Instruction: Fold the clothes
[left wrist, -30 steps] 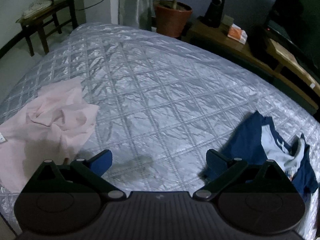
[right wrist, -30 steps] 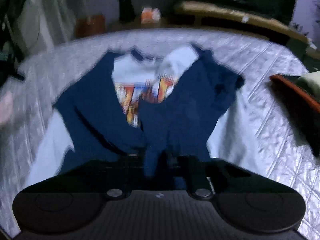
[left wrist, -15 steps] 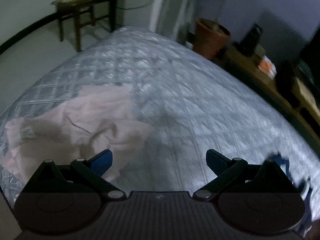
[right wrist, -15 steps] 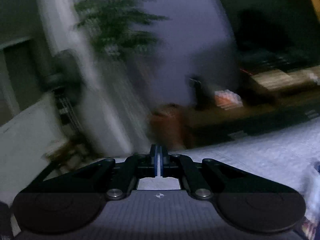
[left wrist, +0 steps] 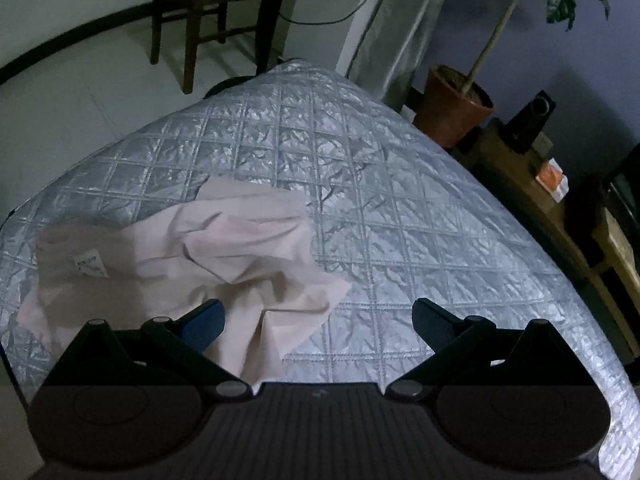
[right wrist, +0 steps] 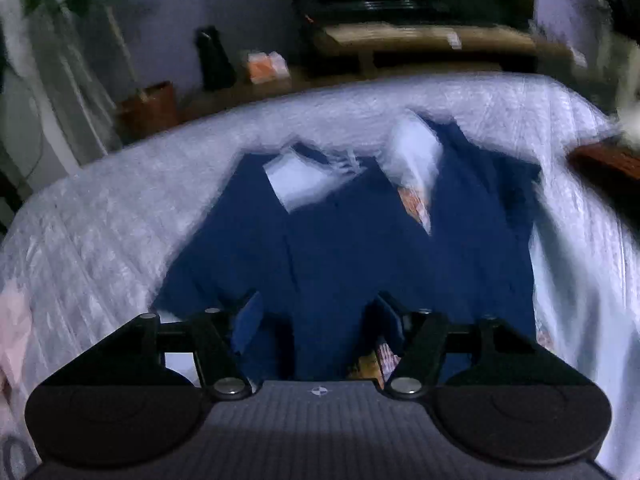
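Note:
A crumpled pale pink garment (left wrist: 208, 264) with a white care label lies on the quilted silver bedspread (left wrist: 400, 220). My left gripper (left wrist: 318, 320) hovers over its near edge, wide open, nothing pinched. In the right wrist view a navy blue shirt (right wrist: 352, 248) with white and orange print lies partly folded on the bedspread (right wrist: 100, 220). My right gripper (right wrist: 318, 316) hangs just above the shirt's near part; its jaws are opening and the pads do not press the cloth. The picture is blurred.
A wooden stool (left wrist: 208, 12) with white shoes stands on the floor beyond the bed. A potted plant (left wrist: 456, 104), a speaker (left wrist: 530, 120) and a low wooden shelf (left wrist: 560, 216) line the far right side. A dark red-edged object (right wrist: 604, 168) sits at the bed's right.
The left gripper swung left, from bare quilt to over the pink garment. The right gripper, shut a second ago, swept up toward the wall, came back over the navy shirt, and now stands open.

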A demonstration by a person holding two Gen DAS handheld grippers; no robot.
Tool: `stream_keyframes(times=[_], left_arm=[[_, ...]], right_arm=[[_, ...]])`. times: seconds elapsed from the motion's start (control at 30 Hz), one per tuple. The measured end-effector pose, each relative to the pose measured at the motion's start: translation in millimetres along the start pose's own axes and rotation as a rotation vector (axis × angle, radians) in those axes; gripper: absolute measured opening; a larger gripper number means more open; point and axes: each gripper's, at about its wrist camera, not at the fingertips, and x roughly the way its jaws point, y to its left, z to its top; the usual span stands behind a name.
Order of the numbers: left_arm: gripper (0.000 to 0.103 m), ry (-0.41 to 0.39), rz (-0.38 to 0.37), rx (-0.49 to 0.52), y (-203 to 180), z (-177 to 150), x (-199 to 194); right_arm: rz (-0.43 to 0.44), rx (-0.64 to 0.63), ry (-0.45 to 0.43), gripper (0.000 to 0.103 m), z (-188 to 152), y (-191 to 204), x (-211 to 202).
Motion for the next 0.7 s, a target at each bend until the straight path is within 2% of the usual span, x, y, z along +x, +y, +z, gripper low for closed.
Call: stream_keyframes(times=[0.07,0.13,0.2,0.27,0.3,0.33,0.37,0.4,0.5,0.6,0.7], left_arm=[[0.099,0.006,-0.001,0.004,-2.1,-1.2,1.4],[0.099,0.012,-0.004,0.006,-4.0,-2.2,2.7],[0.099,0.018,-0.009,0.011,-6.1,-3.3,3.7],[0.099,0.023,-0.019,0.018,-8.3,-4.2,4.2],[0.099,0.025,-0.021,0.022,-9.2,-4.4,4.2],[0.099,0.026,-0.024,0.025,-9.9,-4.5,4.3],[0.099,0.026,-0.025,0.025,-10.1,-4.6,4.3],[0.099,0.027,-0.026,0.024,-10.0,-4.8,4.3],[0.099,0.026,-0.023,0.018,-8.3,-4.7,4.1],[0.099,0.018,-0.017,0.004,-5.0,-3.1,2.9],[0.099,-0.004,-0.007,-0.010,-2.0,-0.4,0.0]], right_arm=[[-0.004,-0.073,-0.024,0.068,-4.1,12.6,2.2],[-0.002,-0.125,-0.048,0.076,0.7,21.6,-1.8],[-0.035,-0.124,-0.049,0.075,4.2,19.8,2.4],[-0.052,-0.055,0.003,0.064,10.3,4.2,14.6],[-0.047,-0.035,0.013,0.051,10.9,-2.6,17.7],[-0.040,-0.030,0.003,0.029,8.7,-8.1,15.6],[-0.033,-0.026,-0.011,0.014,6.1,-11.7,11.7],[-0.023,-0.010,-0.025,0.003,6.3,-14.9,8.7],[0.017,0.049,-0.077,0.003,14.6,-22.0,-1.0],[0.084,0.092,-0.130,0.003,40.9,-17.7,-7.3],[0.229,0.185,-0.188,0.003,83.5,1.0,-3.0]])
